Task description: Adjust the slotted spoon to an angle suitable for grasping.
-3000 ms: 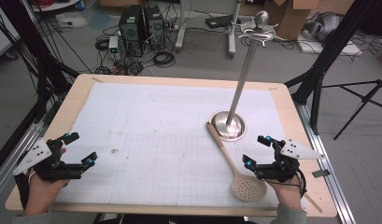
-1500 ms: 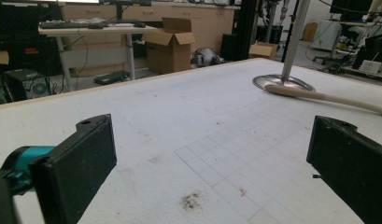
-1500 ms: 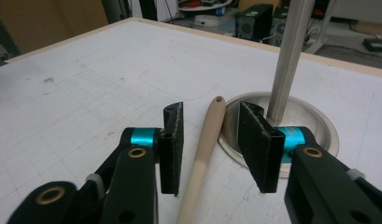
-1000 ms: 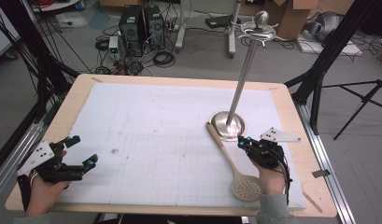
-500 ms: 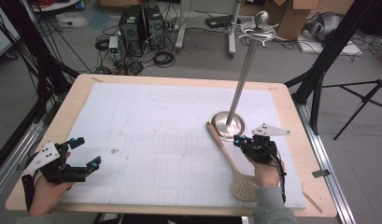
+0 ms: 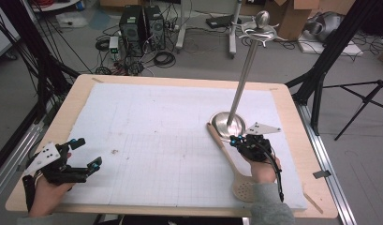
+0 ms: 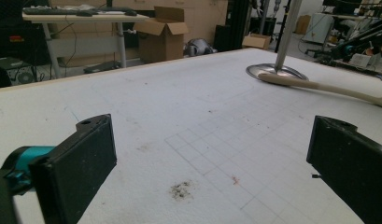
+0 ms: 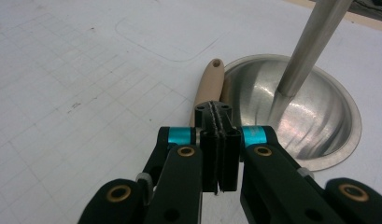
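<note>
Having reached spoon handle (image 6: 221,143): right tongs (image 6: 233,139).

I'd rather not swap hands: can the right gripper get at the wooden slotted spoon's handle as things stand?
Probably yes: the right gripper sits just above the wooden slotted spoon, nothing between, but its fingers are shut and must open first.

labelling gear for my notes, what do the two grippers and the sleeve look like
Both grippers are black, with teal bands near the jaws. The left gripper has broad flat black jaws and a pale plate with small dark holes on top. The right gripper carries a grey three-cornered plate, brass-coloured pivot pins and a black cable trailing back over the hand. The sleeve on the right arm is grey.
</note>
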A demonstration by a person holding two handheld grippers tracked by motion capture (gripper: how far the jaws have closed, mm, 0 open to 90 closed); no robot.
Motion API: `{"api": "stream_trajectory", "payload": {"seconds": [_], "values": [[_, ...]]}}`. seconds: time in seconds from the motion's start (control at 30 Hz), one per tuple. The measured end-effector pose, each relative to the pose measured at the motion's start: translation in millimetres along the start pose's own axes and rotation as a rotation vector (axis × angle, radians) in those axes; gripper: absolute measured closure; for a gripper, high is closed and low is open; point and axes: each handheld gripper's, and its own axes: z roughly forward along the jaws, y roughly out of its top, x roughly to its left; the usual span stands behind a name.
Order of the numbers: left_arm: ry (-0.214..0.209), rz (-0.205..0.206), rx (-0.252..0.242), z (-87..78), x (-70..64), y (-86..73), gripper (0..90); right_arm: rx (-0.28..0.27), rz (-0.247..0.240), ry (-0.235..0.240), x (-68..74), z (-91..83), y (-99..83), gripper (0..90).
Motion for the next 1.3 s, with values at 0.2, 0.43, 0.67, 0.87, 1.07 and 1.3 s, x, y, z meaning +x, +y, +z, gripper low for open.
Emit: {"api": "stream_trajectory", "payload": {"seconds": [0.2, 0.43, 0.67, 0.87, 1.07, 1.3], "values": [[0.001, -0.004, 0.004, 0.5, 1.0, -1.4, 1.8, 0.045, -0.024, -0.015, -1.3, 7.6, 1.0, 90.0], [-0.001, -0.005, 0.013, 1.7, 0.7, -2.6, 1.8, 0.13, -0.042, -0.04, -0.3, 18.2, 1.7, 90.0], [-0.001, -0.009, 0.016, 2.0, 1.4, -3.6, 1.8, 0.15, -0.029, -0.033, -3.2, 24.1, 1.3, 90.0], [-0.003, -0.01, 0.019, 2.4, 1.6, -4.3, 1.8, 0.167, -0.022, -0.024, -4.5, 27.0, 0.5, 90.0], [-0.007, -0.011, 0.026, 3.1, 1.3, -4.7, 1.8, 0.183, -0.021, -0.009, -4.3, 29.0, -0.3, 90.0], [-0.014, -0.011, 0.027, 4.0, 0.8, -5.1, 1.8, 0.199, -0.02, 0.01, -3.9, 31.5, -1.1, 90.0]]}}
